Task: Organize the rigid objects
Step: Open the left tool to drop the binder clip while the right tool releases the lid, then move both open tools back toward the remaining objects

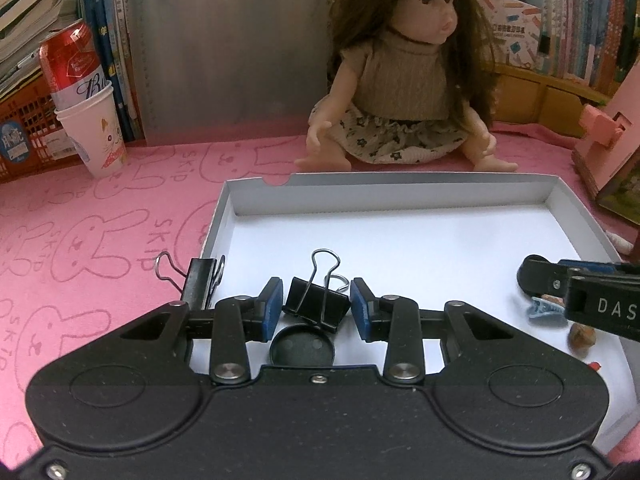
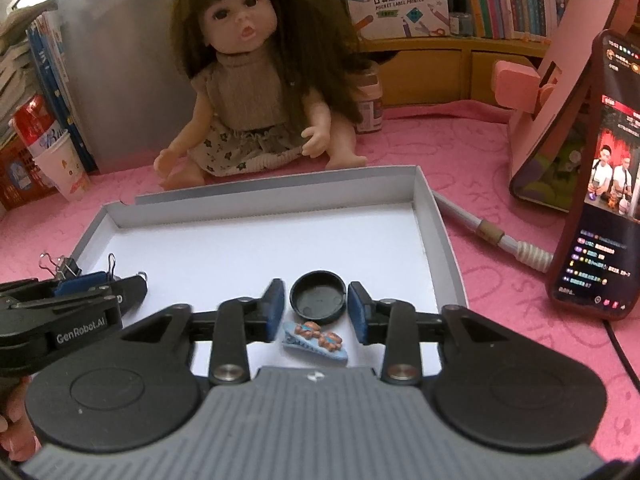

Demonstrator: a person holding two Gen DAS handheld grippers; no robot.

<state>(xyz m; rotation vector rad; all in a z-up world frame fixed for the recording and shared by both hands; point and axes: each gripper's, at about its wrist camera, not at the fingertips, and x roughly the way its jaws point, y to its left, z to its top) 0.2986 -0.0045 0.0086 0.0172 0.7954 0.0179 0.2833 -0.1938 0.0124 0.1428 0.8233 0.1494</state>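
Observation:
A white shallow tray (image 1: pixel 400 196) lies on a pink cloth. My left gripper (image 1: pixel 316 306) hovers over its near left part, blue pads shut on the sides of a black binder clip (image 1: pixel 314 300) that hangs tilted. A black round cap (image 1: pixel 302 346) lies on the tray floor below it. Another binder clip (image 1: pixel 198 280) is clamped on the tray's left wall. My right gripper (image 2: pixel 316 306) stands open; the black cap (image 2: pixel 318 296) shows between its fingertips without touching them. A blue hair clip with small bears (image 2: pixel 314 338) lies under that gripper.
A doll (image 1: pixel 400 80) sits behind the tray. A red can in a paper cup (image 1: pixel 94 120) stands far left by an orange crate. A phone (image 2: pixel 600 200) leans on a pink stand (image 2: pixel 552 92) at right, near a white cable (image 2: pixel 500 236). A small brown piece (image 1: pixel 582 338) lies in the tray.

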